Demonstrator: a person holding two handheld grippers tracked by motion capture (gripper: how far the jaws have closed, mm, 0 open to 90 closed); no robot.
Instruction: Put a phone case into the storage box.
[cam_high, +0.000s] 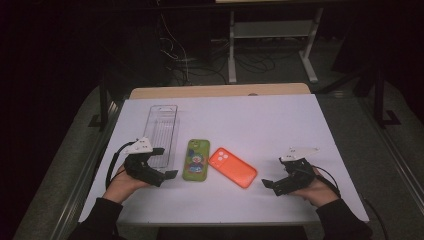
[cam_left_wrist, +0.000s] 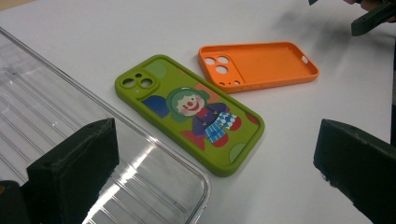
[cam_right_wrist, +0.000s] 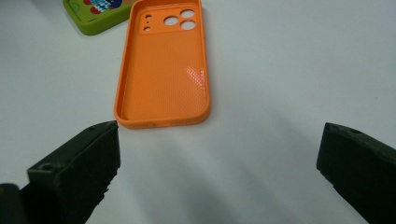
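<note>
You're working at a white table top (cam_high: 260, 120) — lit brightly from above, while the room around it falls into near darkness. Past its far edge a strip of pale wood (cam_high: 220, 91) shows. Beyond that stands a white-legged desk frame (cam_high: 270, 35) with a low shelf, and a tangle of cables (cam_high: 200, 60) lies on the grey floor (cam_high: 390, 150) beneath it — dark uprights flank both sides.

You have no legible text, label, brand, number or sign here. The green case (cam_left_wrist: 189, 114), centre of the left gripper view, carries a clown picture without lettering; the orange case (cam_right_wrist: 164, 70) is plain.
</note>
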